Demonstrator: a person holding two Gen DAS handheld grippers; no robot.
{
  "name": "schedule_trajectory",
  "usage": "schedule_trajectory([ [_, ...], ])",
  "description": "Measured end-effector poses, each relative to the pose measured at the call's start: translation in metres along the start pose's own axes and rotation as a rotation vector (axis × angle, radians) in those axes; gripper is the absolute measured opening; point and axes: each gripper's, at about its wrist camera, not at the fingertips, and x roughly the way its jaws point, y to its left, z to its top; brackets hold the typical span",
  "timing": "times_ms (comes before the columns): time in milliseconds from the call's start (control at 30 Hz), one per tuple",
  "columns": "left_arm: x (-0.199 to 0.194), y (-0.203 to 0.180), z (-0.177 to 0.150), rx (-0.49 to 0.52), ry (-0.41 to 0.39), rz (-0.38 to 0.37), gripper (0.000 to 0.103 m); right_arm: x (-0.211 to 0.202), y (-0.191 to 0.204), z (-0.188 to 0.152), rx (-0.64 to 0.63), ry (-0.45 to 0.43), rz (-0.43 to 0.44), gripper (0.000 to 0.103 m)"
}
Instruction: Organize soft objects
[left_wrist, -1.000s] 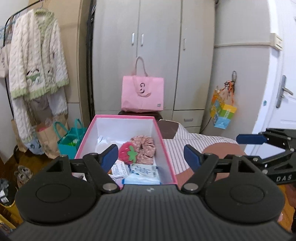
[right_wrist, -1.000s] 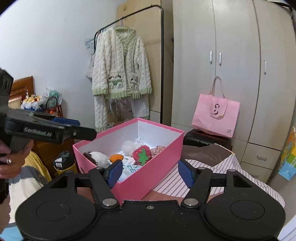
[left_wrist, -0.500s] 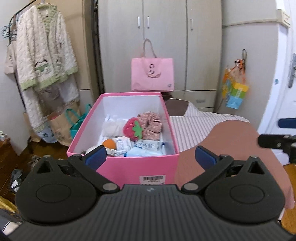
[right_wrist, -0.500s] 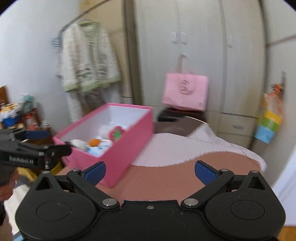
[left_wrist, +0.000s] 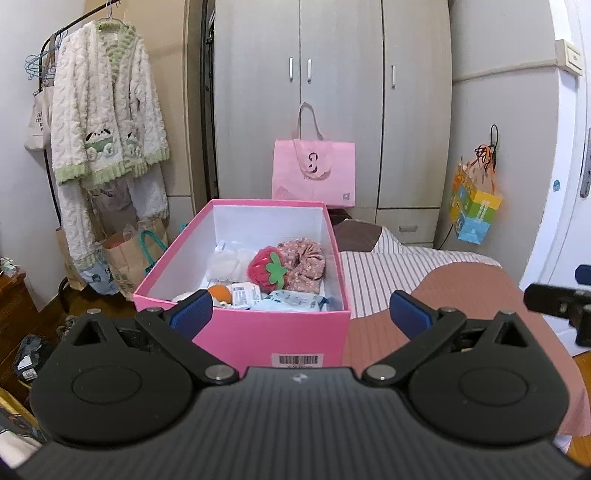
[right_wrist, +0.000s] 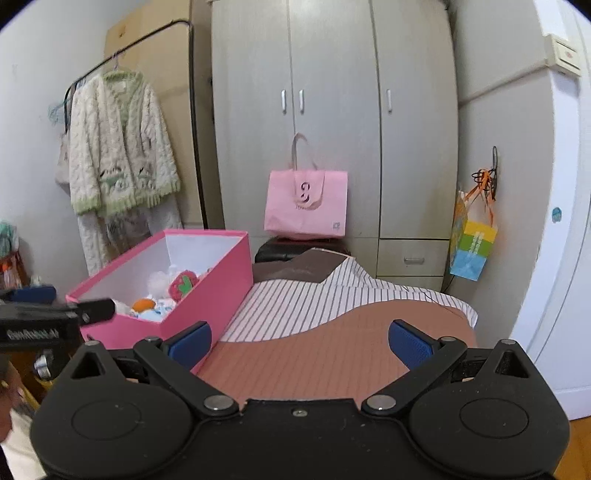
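- where the bed's brown cover meets its left edge, the pink box (left_wrist: 273, 334) sits open-topped with its barcode end toward the left wrist camera; in the right wrist view the pink box (right_wrist: 207, 280) lies to the left of the striped sheet.
- inside it, a red strawberry plush (left_wrist: 266, 268) with a green leaf leans against a floral scrunchie (left_wrist: 304, 258) at the right wall.
- a white fluffy piece (left_wrist: 225, 262) lies to the strawberry's left, an orange ball (left_wrist: 219, 294) sits nearer the front, and pale blue packets (left_wrist: 291, 301) fill the front right corner.
- the left gripper (left_wrist: 301, 314) hovers just before the box's near end, its blue pads spread wide with nothing between them; the left pad overlaps the box's front left corner in view.
- the right gripper (right_wrist: 300, 341) hangs over the brown cover (right_wrist: 332, 354), its fingers spread equally wide and holding nothing; it is well to the right of the box.
- the right gripper's tip also shows at the right edge of the left wrist view, and the left gripper's body shows at the left edge of the right wrist view, beside the box.
- beyond the box, the striped sheet (left_wrist: 380, 269) covers the far part of the bed.
- a pink tote bag (left_wrist: 314, 173) stands against the grey wardrobe (left_wrist: 332, 92).
- a cream cardigan (left_wrist: 107, 110) hangs on a rail at the left, with paper bags (left_wrist: 125, 254) on the floor under it.
- a colourful gift bag (left_wrist: 474, 210) hangs from a hook on the right.
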Motion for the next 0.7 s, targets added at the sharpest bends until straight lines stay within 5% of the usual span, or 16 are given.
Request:
schedule_trajectory([
  [700,0.004,-0.008,-0.012,0.045,0.005,0.032,0.103,-0.002,0.006,-0.02,0.018,0.038,-0.081,0.103],
])
